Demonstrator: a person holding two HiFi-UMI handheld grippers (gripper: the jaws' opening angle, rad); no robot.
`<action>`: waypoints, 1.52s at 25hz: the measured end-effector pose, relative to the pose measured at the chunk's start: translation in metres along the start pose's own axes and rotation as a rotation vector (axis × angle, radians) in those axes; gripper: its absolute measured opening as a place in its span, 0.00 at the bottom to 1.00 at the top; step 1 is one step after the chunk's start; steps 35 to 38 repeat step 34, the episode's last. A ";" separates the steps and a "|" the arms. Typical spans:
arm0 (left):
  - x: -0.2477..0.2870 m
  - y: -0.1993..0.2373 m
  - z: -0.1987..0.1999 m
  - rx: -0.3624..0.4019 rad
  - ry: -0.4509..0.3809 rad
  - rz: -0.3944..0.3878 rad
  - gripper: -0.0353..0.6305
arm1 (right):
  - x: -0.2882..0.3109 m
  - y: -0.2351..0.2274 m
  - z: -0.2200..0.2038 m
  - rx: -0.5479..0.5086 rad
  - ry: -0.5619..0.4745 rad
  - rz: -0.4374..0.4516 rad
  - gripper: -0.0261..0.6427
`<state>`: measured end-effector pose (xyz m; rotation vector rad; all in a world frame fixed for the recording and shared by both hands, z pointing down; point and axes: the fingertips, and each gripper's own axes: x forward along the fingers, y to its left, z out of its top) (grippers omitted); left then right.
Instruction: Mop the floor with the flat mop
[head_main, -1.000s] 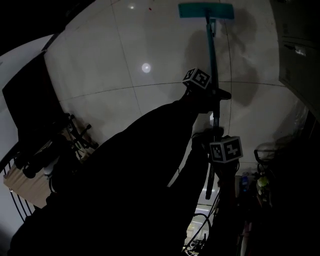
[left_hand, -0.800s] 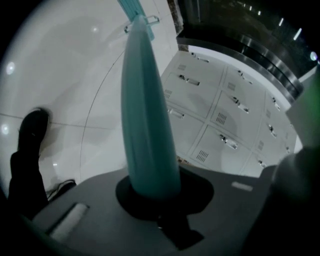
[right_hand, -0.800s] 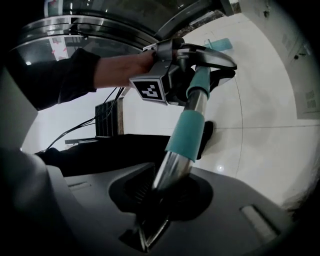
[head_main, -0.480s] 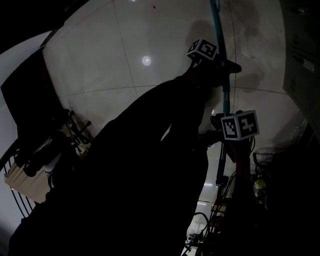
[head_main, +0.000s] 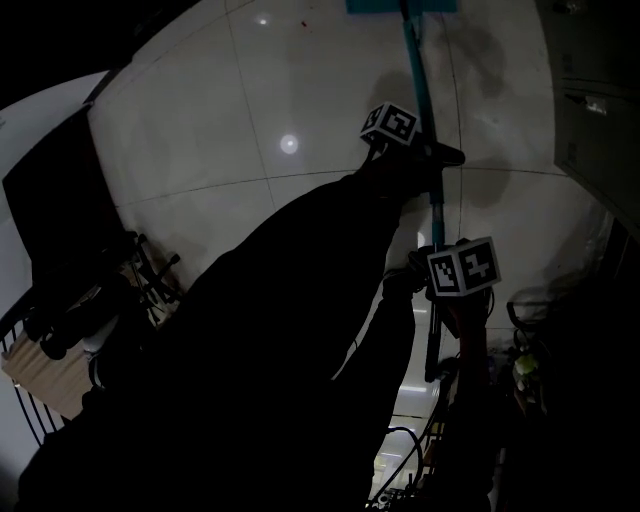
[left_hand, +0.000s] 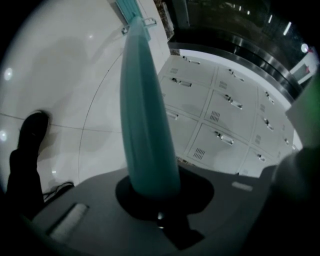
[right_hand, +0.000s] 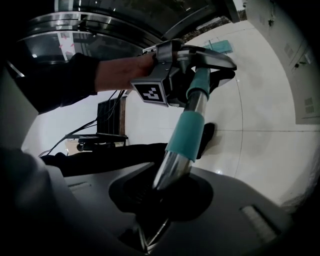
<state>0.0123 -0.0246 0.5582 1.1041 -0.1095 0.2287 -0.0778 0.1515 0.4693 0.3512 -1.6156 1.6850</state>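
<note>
The flat mop has a teal head (head_main: 400, 5) flat on the pale tiled floor at the top edge of the head view. Its teal pole (head_main: 420, 90) runs down toward me. My left gripper (head_main: 430, 157) is shut on the pole higher up, under its marker cube (head_main: 390, 122). Lower down, my right gripper (head_main: 433, 278) is shut on the pole beside its cube (head_main: 463, 268). In the left gripper view the left gripper (left_hand: 150, 186) clamps the teal pole (left_hand: 145, 115), which leads to the mop head (left_hand: 127, 10). In the right gripper view the right gripper (right_hand: 165, 186) holds the metal part of the pole (right_hand: 172, 165).
Grey lockers (head_main: 595, 110) line the right side and fill the left gripper view's right (left_hand: 220, 115). A dark panel (head_main: 55, 200) and a rack with gear (head_main: 60, 330) stand at the left. Cables (head_main: 400, 460) lie near my feet. A dark shoe (left_hand: 32, 125) rests on the tiles.
The mop head slid forward out of the head view, then came back to the top edge. Both grippers moved with the pole, still clamped on it.
</note>
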 end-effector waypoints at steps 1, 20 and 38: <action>0.001 0.002 -0.015 0.003 0.001 0.002 0.13 | 0.002 0.004 -0.014 -0.005 -0.002 -0.001 0.17; 0.073 0.098 -0.315 0.000 0.000 0.006 0.13 | 0.054 0.037 -0.330 0.004 -0.025 0.044 0.17; 0.079 0.127 -0.361 -0.005 0.026 0.040 0.13 | 0.074 0.043 -0.376 0.010 -0.041 0.079 0.17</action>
